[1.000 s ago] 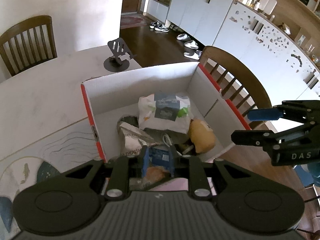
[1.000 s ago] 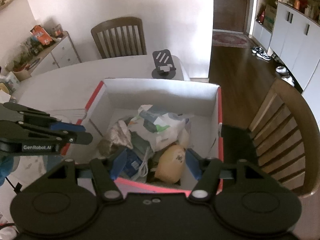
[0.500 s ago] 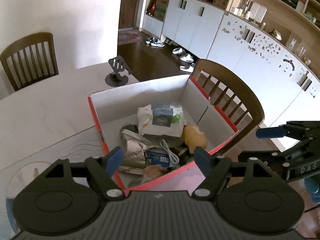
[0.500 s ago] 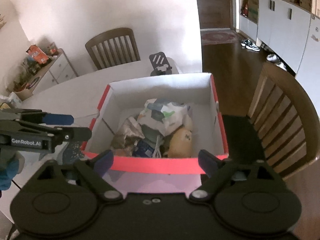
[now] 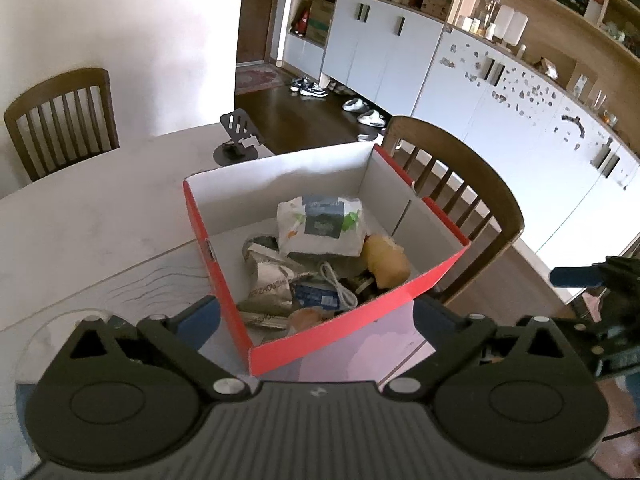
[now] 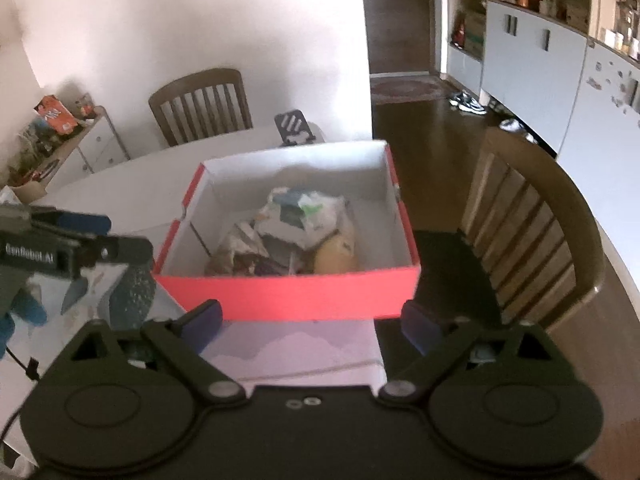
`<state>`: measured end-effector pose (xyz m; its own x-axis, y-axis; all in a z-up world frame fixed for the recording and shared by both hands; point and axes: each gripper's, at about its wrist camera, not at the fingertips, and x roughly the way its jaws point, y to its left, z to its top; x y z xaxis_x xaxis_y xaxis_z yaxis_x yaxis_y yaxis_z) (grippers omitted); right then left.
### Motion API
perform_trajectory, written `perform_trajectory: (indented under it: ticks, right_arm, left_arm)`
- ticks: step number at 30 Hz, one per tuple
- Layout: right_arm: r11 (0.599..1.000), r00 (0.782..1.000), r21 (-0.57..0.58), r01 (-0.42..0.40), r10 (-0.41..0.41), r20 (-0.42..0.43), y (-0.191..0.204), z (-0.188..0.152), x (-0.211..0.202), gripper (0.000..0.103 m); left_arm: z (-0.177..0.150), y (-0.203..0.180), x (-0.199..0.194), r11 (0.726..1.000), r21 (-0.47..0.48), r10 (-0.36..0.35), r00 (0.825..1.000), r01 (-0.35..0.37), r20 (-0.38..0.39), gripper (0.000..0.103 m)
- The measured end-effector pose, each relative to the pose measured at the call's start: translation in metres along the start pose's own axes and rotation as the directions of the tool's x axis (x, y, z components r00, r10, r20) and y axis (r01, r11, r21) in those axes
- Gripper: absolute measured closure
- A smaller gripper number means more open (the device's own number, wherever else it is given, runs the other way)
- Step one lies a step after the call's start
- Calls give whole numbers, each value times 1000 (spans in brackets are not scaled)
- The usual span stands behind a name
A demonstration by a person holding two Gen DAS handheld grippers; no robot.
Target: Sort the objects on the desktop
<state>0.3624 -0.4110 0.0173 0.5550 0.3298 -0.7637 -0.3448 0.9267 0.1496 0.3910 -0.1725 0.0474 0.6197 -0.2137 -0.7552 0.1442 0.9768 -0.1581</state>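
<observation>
A red cardboard box [image 5: 352,322] with white inner walls sits open on a pale table [image 5: 100,216], close to the table's edge. Inside lies a jumble: a white printed plastic bag [image 5: 320,226] toward the back, a tan rounded lump [image 5: 384,258] beside it, a crumpled silver snack wrapper [image 5: 268,280], a coiled white cable [image 5: 338,284] and a small blue packet [image 5: 316,296].

The left gripper [image 5: 316,320] hovers just in front of the box's near corner, its jaws opening and already spread wide, with nothing pinched between them. The right gripper [image 6: 312,322] hangs before the box's near red wall, its jaws also opening wide and empty.

A dark phone stand [image 5: 238,136] stands on the table behind the box. One wooden chair [image 5: 460,196] is just beside the box, another [image 5: 60,120] at the table's far side. White cabinets [image 5: 500,92] line the wall beyond.
</observation>
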Motion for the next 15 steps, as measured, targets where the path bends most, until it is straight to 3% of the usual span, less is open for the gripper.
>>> perform_trajectory:
  ticks: [6,15]
  right_arm:
    - [998,998,-42,57,-55,33,14,-18,-12,6]
    - [998,998,-21,53,-52,36,33,-25,-11,8]
  left_arm:
    - [-17,-2,-2,1000,-7,-6,999,5,-44,0]
    - [-36,-1,-15,999,16,29,998,-28,-50,0]
